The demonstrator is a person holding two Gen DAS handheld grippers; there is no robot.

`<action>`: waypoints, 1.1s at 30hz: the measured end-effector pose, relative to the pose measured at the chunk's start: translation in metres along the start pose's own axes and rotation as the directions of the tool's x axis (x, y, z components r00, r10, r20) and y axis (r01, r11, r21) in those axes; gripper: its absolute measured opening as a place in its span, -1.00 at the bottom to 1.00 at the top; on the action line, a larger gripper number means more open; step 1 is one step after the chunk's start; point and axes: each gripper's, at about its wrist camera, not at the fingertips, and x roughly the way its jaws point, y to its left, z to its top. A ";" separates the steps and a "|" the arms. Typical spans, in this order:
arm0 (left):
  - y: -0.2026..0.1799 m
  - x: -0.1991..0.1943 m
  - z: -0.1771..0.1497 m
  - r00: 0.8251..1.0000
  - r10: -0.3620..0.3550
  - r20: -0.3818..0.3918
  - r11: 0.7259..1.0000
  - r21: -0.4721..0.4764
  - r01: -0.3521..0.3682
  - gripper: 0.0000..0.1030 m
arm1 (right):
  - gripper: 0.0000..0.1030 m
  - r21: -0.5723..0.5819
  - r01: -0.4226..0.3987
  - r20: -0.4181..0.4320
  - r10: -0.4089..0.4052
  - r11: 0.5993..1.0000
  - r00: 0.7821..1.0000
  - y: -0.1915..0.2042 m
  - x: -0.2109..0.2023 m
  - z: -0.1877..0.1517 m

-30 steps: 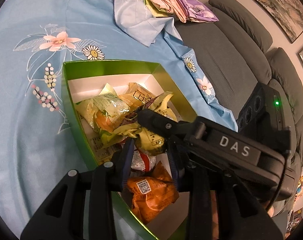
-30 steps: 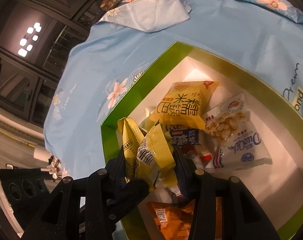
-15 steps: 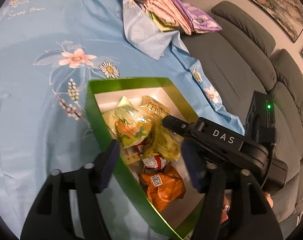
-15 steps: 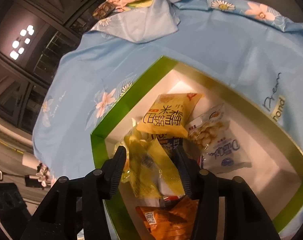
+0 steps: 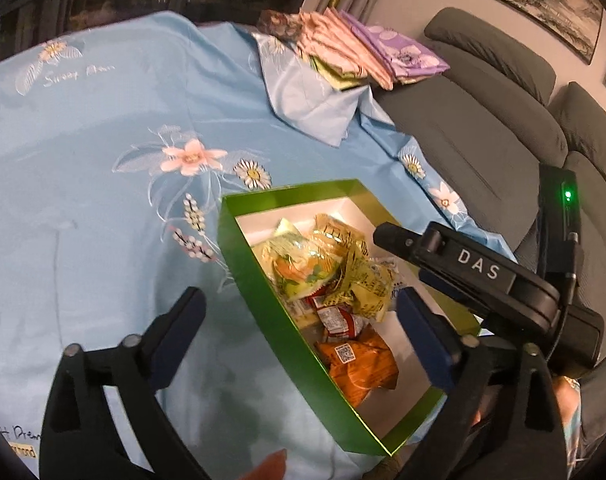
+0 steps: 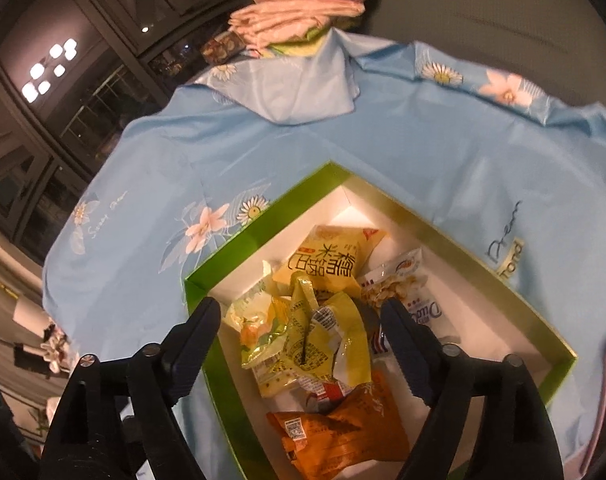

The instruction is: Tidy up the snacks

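Blue flowered cloth [image 5: 103,128] covers the counter beside a grey sofa [image 5: 483,128], where a green box [image 5: 259,304] holds the snack packets [image 6: 315,344]. Your left gripper [image 5: 299,320] and right gripper [image 6: 299,332] hover just above it, jaws opening wide with nothing gripped. A crumpled yellow packet [image 6: 331,332] lies directly below and between the right jaws, so that hand looks nearer.

1. "DAS" in white letters stands on the black right tongs [image 5: 479,268], just right of the green box [image 5: 263,280].
2. "Dream" in script is on the blue floral sheet [image 6: 505,224], right of that box.
3. A QR code marks the orange packet [image 5: 345,354] inside the box.
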 end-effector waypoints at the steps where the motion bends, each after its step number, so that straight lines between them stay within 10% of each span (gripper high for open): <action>1: 0.000 -0.002 0.000 1.000 0.001 0.005 1.000 0.002 -0.001 0.92 | 0.67 -0.007 -0.001 0.009 0.001 1.000 1.000 0.001 -0.003 0.000; 33: -0.006 -0.007 -0.003 0.999 -0.002 -0.038 1.000 0.017 0.002 0.99 | 0.85 -0.046 0.065 0.081 -0.061 0.997 0.995 0.010 -0.039 -0.004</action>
